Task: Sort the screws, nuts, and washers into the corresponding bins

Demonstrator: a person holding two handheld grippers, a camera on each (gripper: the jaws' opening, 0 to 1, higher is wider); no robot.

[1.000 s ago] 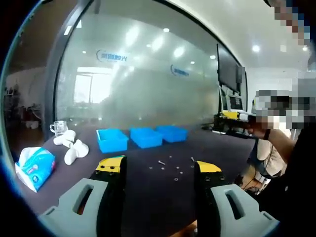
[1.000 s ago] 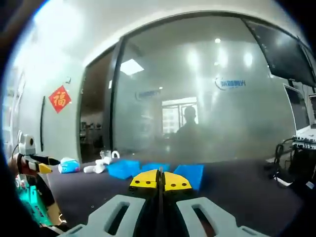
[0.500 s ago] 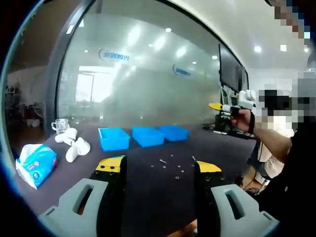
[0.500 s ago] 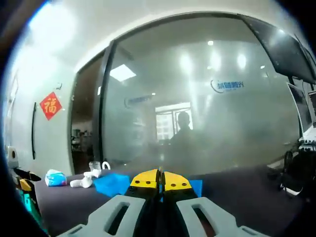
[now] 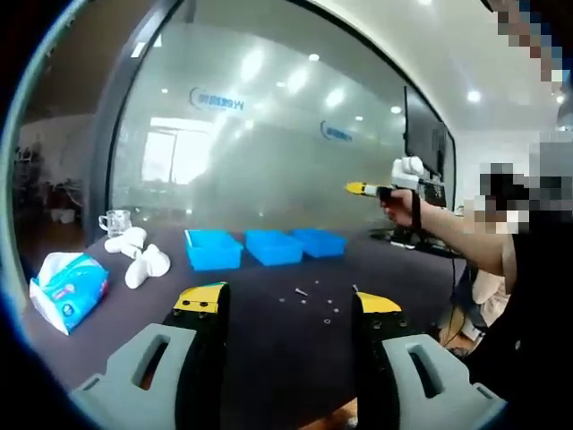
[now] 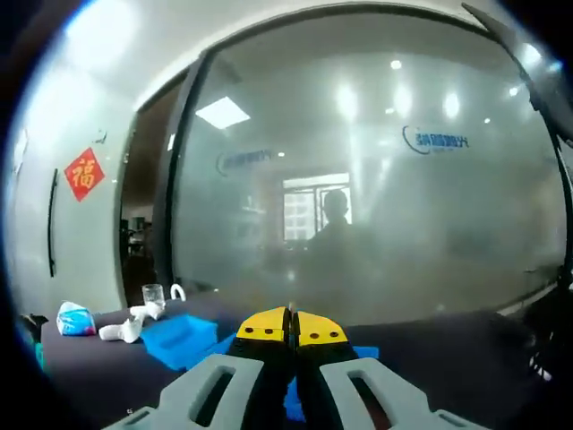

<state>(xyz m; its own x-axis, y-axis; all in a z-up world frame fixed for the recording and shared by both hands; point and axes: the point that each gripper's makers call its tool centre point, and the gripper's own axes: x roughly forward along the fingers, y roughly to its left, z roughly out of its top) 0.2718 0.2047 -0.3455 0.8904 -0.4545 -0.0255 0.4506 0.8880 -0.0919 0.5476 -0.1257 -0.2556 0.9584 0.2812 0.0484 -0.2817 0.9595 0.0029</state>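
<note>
So the biggest thing here is the frosted glass wall running behind everything, with a blurry figure showing through it in the right gripper view. In front of it is the dark tabletop, and I'll use the row of three blue bins as the landmark.

The bins sit side by side near the far edge of the tabletop, just in front of the glass. On the near side of the bins, toward the left tool, there's a loose scatter of small hardware, screws, nuts or washers, too tiny to tell which is which. That scatter lies between the bins and the left tool's tips, ahead of the tool and apart from it. The left tool's jaws stand wide apart with nothing between them.

To one side of the bins there's a pile of white rounded objects, a clear glass mug behind them, and a blue tissue pack further out from the bins.

The right tool has its jaws pressed together, nothing visibly between them. In the left gripper view it's held up in the air in a hand, above and off to the other side of the bins, well clear of the hardware. From its own view the bins sit just beyond its tips, partly hidden by them.
</note>
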